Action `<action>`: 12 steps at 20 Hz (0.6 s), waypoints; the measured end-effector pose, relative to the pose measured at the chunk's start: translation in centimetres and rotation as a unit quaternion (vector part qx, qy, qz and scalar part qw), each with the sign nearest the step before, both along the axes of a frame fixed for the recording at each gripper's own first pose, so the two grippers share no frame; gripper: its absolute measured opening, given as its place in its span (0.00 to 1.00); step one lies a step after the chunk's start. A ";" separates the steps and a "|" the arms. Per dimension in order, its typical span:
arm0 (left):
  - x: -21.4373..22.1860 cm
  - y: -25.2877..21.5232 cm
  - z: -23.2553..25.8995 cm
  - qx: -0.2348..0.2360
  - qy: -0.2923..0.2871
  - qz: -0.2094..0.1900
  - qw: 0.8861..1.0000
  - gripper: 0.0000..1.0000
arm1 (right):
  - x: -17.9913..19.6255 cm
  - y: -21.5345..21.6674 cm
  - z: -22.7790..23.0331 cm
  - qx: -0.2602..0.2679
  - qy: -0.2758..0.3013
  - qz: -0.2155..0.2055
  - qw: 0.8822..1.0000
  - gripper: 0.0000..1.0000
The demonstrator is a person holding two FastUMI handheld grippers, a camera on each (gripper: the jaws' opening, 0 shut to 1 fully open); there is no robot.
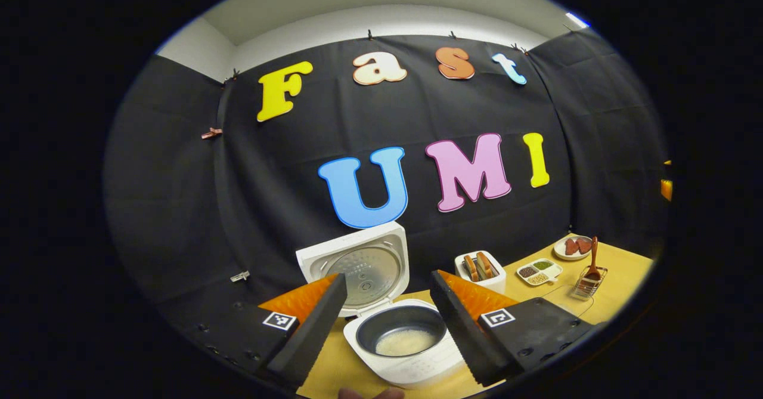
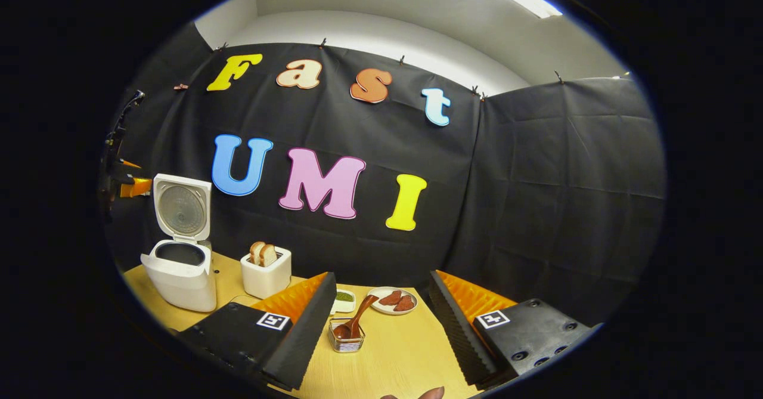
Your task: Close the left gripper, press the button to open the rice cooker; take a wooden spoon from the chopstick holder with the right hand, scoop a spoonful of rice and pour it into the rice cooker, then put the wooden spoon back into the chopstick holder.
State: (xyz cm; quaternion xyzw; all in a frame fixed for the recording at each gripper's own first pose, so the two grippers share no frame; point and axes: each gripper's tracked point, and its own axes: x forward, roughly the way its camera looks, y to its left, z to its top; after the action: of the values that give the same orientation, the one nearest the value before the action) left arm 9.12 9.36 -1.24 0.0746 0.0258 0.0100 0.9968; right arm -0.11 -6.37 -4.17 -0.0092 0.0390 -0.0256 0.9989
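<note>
The white rice cooker (image 1: 400, 333) stands with its lid (image 1: 357, 268) raised; a thin layer of white rice lies in the dark inner pot. My left gripper (image 1: 387, 281) is open above and just short of it. The same rice cooker (image 2: 179, 271) sits at the left in the right gripper view. A wooden spoon (image 2: 356, 321) leans in the small wire chopstick holder (image 2: 346, 336), straight ahead of my open right gripper (image 2: 381, 280). From the left gripper view, the spoon (image 1: 593, 260) and holder (image 1: 587, 284) appear far right.
A white toaster (image 2: 266, 271) with two bread slices stands right of the cooker. A divided dish of grains (image 1: 539, 271) and a plate of red slices (image 2: 393, 299) lie toward the back of the wooden table (image 2: 405, 357). Black cloth walls close the back and sides.
</note>
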 end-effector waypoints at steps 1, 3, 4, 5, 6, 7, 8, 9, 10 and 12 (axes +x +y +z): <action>-0.8 -1.0 0.1 -0.014 -0.007 0.001 1.000 0.96 | 0.2 0.0 -0.3 0.003 0.004 0.007 1.000 0.97; -2.3 -2.5 0.1 -0.042 -0.015 0.004 0.999 0.96 | 0.7 -0.1 -0.9 0.004 0.009 0.017 1.000 0.97; -2.9 -3.0 0.0 -0.050 -0.017 0.010 0.999 0.97 | 0.9 -0.2 -1.2 0.004 0.010 0.023 1.000 0.98; -3.4 -3.3 -0.1 -0.056 -0.018 0.016 0.998 0.97 | 1.1 -0.2 -1.5 0.006 0.011 0.030 0.999 0.98; -3.9 -3.6 -0.1 -0.060 -0.019 0.022 0.998 0.96 | 1.4 -0.2 -1.9 0.007 0.014 0.035 0.999 0.97; -4.3 -4.0 -0.1 -0.064 -0.023 0.026 0.997 0.96 | 1.7 -0.2 -2.1 0.008 0.016 0.040 0.999 0.98; -4.6 -4.3 0.1 -0.070 -0.029 0.032 0.997 0.96 | 2.0 -0.2 -2.4 0.008 0.017 0.045 0.999 0.98; -4.9 -4.6 0.2 -0.078 -0.035 0.035 0.996 0.96 | 2.4 -0.2 -2.7 0.008 0.018 0.051 0.998 0.97; -5.3 -5.2 0.4 -0.086 -0.039 0.034 0.995 0.96 | 2.7 -0.1 -3.1 0.009 0.020 0.059 0.998 0.97; -6.1 -6.3 0.6 -0.099 -0.048 0.030 0.993 0.97 | 3.5 -0.1 -3.8 0.011 0.026 0.068 0.997 0.98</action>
State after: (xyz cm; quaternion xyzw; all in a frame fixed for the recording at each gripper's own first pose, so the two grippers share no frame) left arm 2.99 3.05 -0.69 -0.0258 -0.0190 0.0410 0.9986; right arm 3.35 -6.51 -7.97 -0.0018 0.0642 0.0433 0.9970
